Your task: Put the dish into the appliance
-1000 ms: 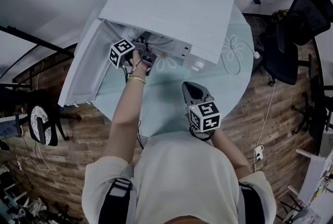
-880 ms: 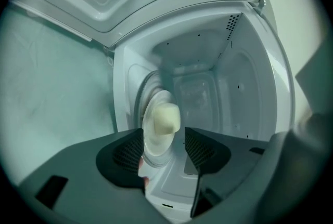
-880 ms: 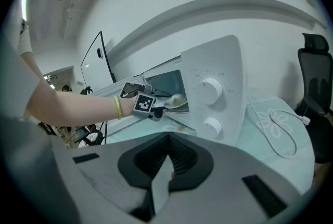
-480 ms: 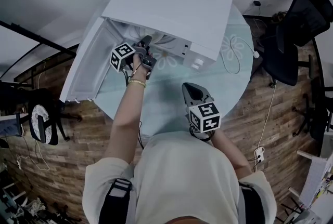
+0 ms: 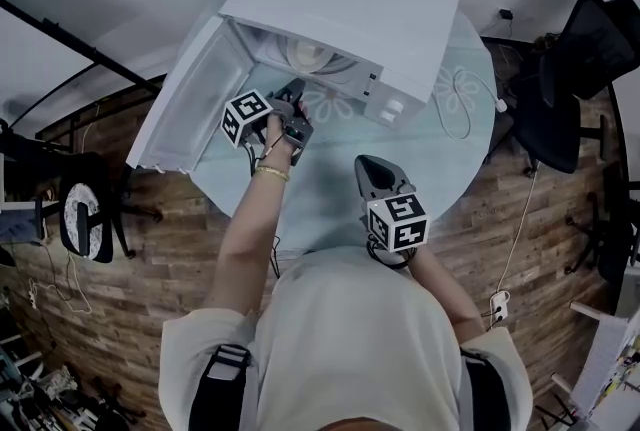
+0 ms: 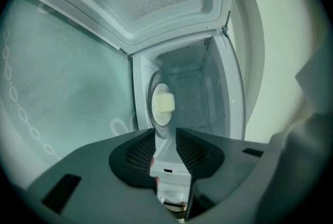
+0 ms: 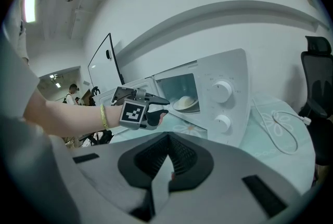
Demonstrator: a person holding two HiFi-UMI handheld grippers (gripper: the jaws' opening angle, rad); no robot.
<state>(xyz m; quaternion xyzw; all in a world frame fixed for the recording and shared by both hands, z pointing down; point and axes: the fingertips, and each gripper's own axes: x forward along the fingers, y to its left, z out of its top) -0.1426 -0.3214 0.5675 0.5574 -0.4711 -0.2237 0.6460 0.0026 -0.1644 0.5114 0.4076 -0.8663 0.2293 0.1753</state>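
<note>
White on every face, the microwave oven [image 5: 340,9] stands on the round table [image 5: 460,149] with its door [image 5: 185,114] swung wide to the left. The dish [image 7: 186,102] already sits inside the cavity on the turntable, carrying a pale lump of food, so the placing looks done and what remains is probably shutting the door.

The left gripper [image 5: 295,97] hangs just in front of the opening, pointing into it. Its jaws have just been closing and now stand a little apart, with nothing between them. The right gripper [image 5: 368,167] rests low over the table near the person's body, its jaws drawn together and empty.

To close up cleanly, the left gripper should first come fully clear of the cavity, then go round to the outer face of the door. Pushing near the free edge, far from the hinge, would take the least effort. A steady swing is better than a shove, since the light oven may slide on the smooth tabletop. The right gripper could steady the oven's body by the knobs.
</note>
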